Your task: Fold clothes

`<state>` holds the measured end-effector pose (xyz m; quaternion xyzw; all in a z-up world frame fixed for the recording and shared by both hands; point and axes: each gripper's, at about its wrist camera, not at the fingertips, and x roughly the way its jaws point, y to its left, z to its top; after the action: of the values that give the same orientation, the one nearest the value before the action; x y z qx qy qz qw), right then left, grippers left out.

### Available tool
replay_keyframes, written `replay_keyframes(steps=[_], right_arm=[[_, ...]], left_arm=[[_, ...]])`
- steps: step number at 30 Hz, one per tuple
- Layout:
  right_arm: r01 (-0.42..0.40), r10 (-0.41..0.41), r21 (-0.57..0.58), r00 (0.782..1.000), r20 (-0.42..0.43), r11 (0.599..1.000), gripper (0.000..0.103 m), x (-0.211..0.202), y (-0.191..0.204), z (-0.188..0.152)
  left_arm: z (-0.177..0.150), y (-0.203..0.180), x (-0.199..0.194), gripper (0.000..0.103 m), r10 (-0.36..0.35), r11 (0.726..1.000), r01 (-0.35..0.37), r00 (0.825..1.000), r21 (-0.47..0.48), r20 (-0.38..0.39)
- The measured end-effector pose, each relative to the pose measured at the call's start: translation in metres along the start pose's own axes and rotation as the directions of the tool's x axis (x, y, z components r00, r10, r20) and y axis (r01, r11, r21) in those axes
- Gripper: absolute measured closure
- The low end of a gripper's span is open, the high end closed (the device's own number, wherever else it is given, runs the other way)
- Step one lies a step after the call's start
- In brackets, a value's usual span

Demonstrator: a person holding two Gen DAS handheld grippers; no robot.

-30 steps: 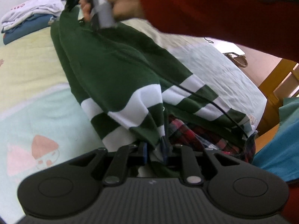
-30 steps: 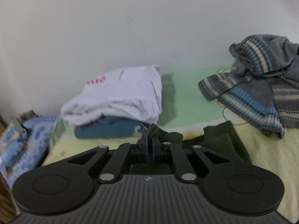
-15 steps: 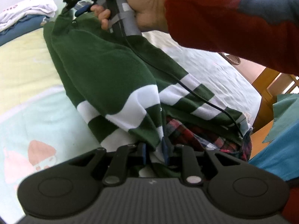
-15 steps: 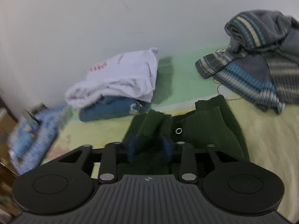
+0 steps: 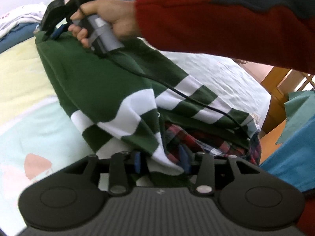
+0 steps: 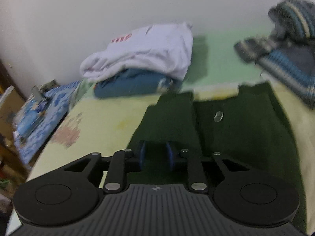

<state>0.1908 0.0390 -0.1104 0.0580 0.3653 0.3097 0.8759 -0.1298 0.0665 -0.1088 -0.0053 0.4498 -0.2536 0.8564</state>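
Observation:
A dark green garment with white stripes (image 5: 102,90) lies stretched along the bed, over a red plaid garment (image 5: 189,137). My left gripper (image 5: 161,160) is open, its blue pads apart, with the striped end of the garment lying between them. My right gripper (image 6: 156,155) is open just above the plain green end of the garment (image 6: 236,129), which has a metal eyelet. In the left wrist view the right gripper (image 5: 57,30) sits at the garment's far end, held by a hand in a red sleeve.
A folded white top (image 6: 141,53) on a blue garment (image 6: 130,82) lies by the wall. A grey striped sweater (image 6: 285,53) is heaped at the far right. A blue patterned cloth (image 6: 37,108) lies beside the bed. Wooden furniture (image 5: 279,90) stands past the bed's edge.
Both grippers have opened and let go of the green garment. The right gripper has pulled back and up from the green end, which now lies flat on the bed.

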Motion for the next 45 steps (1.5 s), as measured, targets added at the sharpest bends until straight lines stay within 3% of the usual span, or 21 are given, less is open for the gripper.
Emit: replay_keyframes(steps=[1, 4, 6, 9, 13, 17, 19, 22, 24, 25, 29, 30, 34, 37, 38, 41, 43, 45], right_arm=[[0.026, -0.026, 0.017, 1.000, 0.012, 1.000, 0.103, 0.002, -0.004, 0.002], [0.002, -0.002, 0.113, 1.000, 0.002, 0.994, 0.103, -0.001, -0.021, 0.006], [-0.044, 0.046, 0.095, 0.999, -0.017, 0.995, 0.091, -0.020, -0.020, 0.001], [-0.125, 0.128, 0.051, 0.990, -0.057, 0.991, 0.089, -0.052, -0.016, -0.011], [-0.263, 0.259, -0.005, 0.954, -0.154, 0.965, 0.085, -0.094, -0.001, -0.048], [-0.344, 0.317, -0.094, 0.922, -0.223, 0.934, 0.081, -0.125, 0.028, -0.084], [-0.346, 0.304, -0.139, 0.918, -0.256, 0.928, 0.081, -0.124, 0.041, -0.096], [-0.294, 0.240, -0.202, 0.937, -0.253, 0.934, 0.083, -0.115, 0.055, -0.106], [-0.294, 0.252, -0.168, 0.939, -0.234, 0.941, 0.095, -0.108, 0.053, -0.106], [-0.295, 0.259, -0.148, 0.939, -0.225, 0.944, 0.095, -0.105, 0.052, -0.106], [-0.305, 0.282, -0.075, 0.933, -0.222, 0.949, 0.094, -0.107, 0.045, -0.104], [-0.302, 0.281, -0.064, 0.933, -0.224, 0.951, 0.090, -0.114, 0.043, -0.102], [-0.283, 0.276, -0.017, 0.946, -0.171, 0.959, 0.089, -0.155, 0.018, -0.100], [-0.242, 0.238, 0.005, 0.949, -0.207, 0.970, 0.090, -0.163, 0.007, -0.120], [-0.239, 0.235, 0.007, 0.949, -0.210, 0.971, 0.094, -0.164, 0.006, -0.126], [-0.256, 0.252, 0.007, 0.945, -0.208, 0.967, 0.090, -0.178, 0.010, -0.137], [-0.250, 0.248, 0.013, 0.953, -0.171, 0.968, 0.087, -0.189, 0.012, -0.139], [-0.279, 0.281, 0.037, 0.946, -0.163, 0.960, 0.083, -0.193, 0.012, -0.145]], left_arm=[[0.000, 0.001, 0.000, 0.058, -0.001, 1.000, 0.001, 1.000, -0.005, 0.003], [-0.001, 0.003, -0.001, 0.059, -0.007, 1.000, 0.007, 1.000, -0.025, 0.008], [-0.001, 0.003, -0.001, 0.063, -0.006, 1.000, 0.006, 1.000, -0.029, 0.012], [-0.003, 0.005, -0.001, 0.065, -0.010, 0.999, 0.011, 1.000, -0.043, 0.020], [-0.003, 0.012, -0.004, 0.068, -0.023, 0.995, 0.025, 0.999, -0.092, 0.023], [-0.004, 0.016, -0.006, 0.087, -0.009, 0.992, 0.012, 1.000, -0.126, 0.018], [-0.005, 0.019, -0.007, 0.094, -0.001, 0.990, 0.003, 1.000, -0.143, 0.016], [-0.008, 0.022, -0.009, 0.097, 0.005, 0.985, -0.001, 1.000, -0.171, 0.021], [-0.010, 0.022, -0.011, 0.097, 0.019, 0.984, -0.014, 1.000, -0.178, 0.024], [-0.011, 0.021, -0.011, 0.097, 0.027, 0.983, -0.022, 0.999, -0.180, 0.026], [-0.014, 0.020, -0.013, 0.095, 0.048, 0.980, -0.043, 0.999, -0.194, 0.023], [-0.014, 0.019, -0.013, 0.095, 0.053, 0.981, -0.047, 0.998, -0.190, 0.022], [-0.015, 0.018, -0.012, 0.095, 0.068, 0.981, -0.062, 0.997, -0.183, 0.027], [-0.015, 0.016, -0.011, 0.094, 0.077, 0.982, -0.072, 0.997, -0.174, 0.024], [-0.015, 0.016, -0.012, 0.094, 0.079, 0.983, -0.075, 0.997, -0.170, 0.020], [-0.013, 0.013, -0.015, 0.094, 0.089, 0.987, -0.088, 0.996, -0.138, 0.000], [-0.010, 0.014, -0.021, 0.092, 0.102, 0.988, -0.102, 0.995, -0.120, -0.001], [-0.006, 0.016, -0.030, 0.091, 0.121, 0.987, -0.120, 0.993, -0.105, 0.006]])
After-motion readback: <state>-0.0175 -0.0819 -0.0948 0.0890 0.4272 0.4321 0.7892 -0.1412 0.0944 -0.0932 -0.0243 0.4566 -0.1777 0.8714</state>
